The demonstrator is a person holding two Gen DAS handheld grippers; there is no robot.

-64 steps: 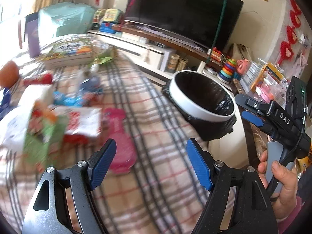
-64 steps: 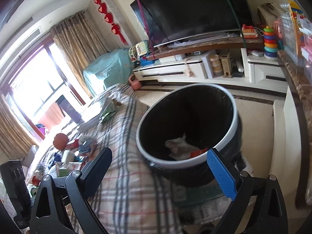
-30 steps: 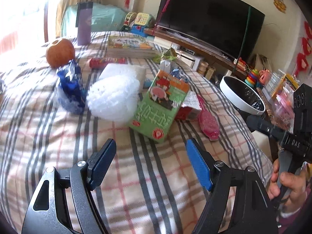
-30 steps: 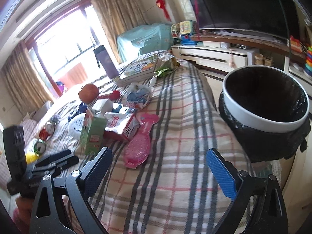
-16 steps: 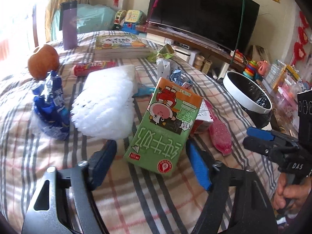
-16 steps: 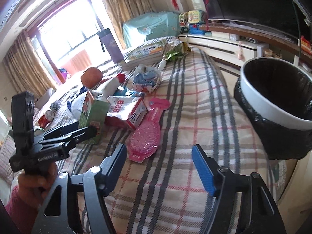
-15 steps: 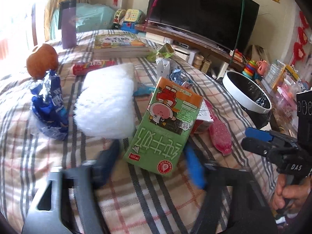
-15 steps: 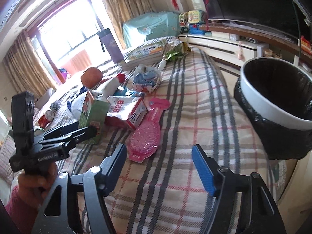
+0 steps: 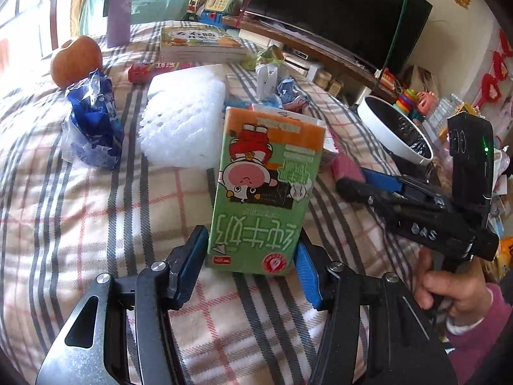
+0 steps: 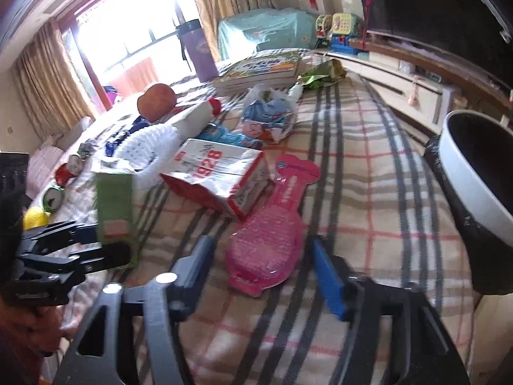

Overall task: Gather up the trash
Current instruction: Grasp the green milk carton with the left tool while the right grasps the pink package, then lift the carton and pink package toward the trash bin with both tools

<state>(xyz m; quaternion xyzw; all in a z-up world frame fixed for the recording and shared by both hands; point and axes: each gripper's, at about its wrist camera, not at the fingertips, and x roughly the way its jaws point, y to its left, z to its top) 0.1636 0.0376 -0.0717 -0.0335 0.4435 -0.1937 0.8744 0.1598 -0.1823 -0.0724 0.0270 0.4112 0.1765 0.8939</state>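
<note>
My left gripper (image 9: 250, 256) is shut on the bottom of a green and orange milk carton (image 9: 266, 189), which is tilted up off the plaid blanket; it also shows in the right wrist view (image 10: 113, 205). My right gripper (image 10: 263, 269) is open, its blue pads either side of a pink plastic brush (image 10: 272, 240) lying flat, not touching it. The white-rimmed bin with a black bag (image 10: 477, 173) stands off the bed's right edge, also seen in the left wrist view (image 9: 394, 134).
On the blanket lie a red and white box (image 10: 221, 173), a white foam pad (image 9: 182, 118), a blue wrapper (image 9: 93, 125), a plastic bag (image 10: 269, 112), an orange fruit (image 9: 77, 59), books (image 9: 198, 43) and a purple flask (image 9: 118, 9). A TV stand lies beyond.
My left gripper moved forward and closed on the milk carton, lifting its end. My right gripper moved down toward the pink brush and narrowed a little.
</note>
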